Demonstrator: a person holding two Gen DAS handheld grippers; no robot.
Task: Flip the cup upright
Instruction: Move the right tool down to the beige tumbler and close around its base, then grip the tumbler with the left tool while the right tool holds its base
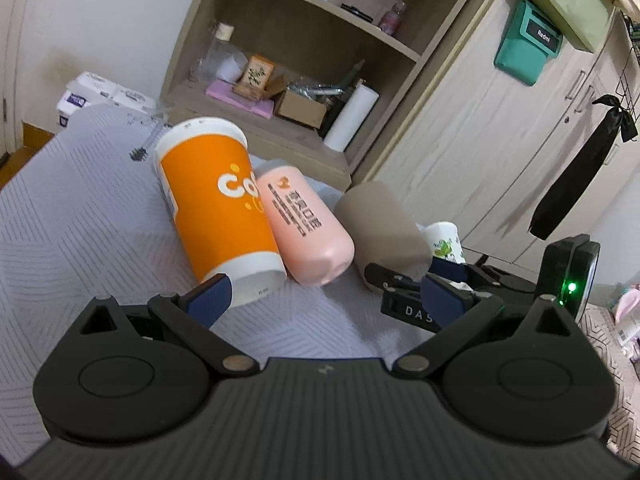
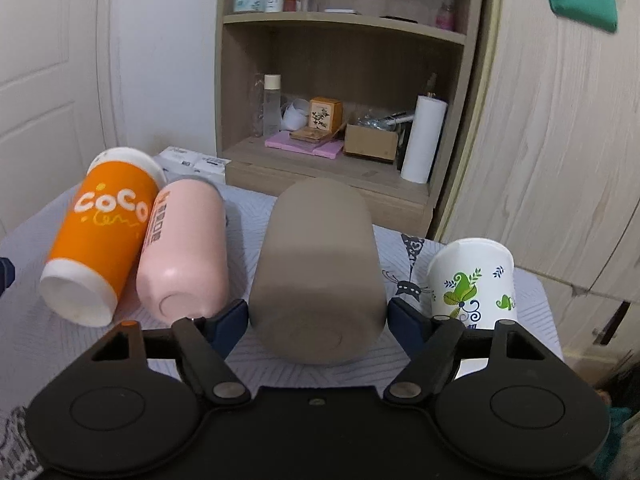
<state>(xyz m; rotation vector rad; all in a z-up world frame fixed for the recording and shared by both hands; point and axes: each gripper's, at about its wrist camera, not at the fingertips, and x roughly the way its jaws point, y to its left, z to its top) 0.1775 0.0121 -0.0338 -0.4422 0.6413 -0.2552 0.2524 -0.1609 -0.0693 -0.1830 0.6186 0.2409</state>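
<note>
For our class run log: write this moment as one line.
right gripper: open around lying grey cup | left gripper: open, near orange cup | white cup: upright

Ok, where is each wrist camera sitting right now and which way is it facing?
Left wrist: sits behind the open left gripper, looks across the grey cloth toward the shelf; orange cup lies ahead, left finger by its base; right gripper shows at right.
Right wrist: sits behind the right gripper, faces the shelf; its fingers straddle the taupe cup, which lies on its side.
Shared: orange cup, pink bottle, taupe cup, white floral cup, shelf.
</note>
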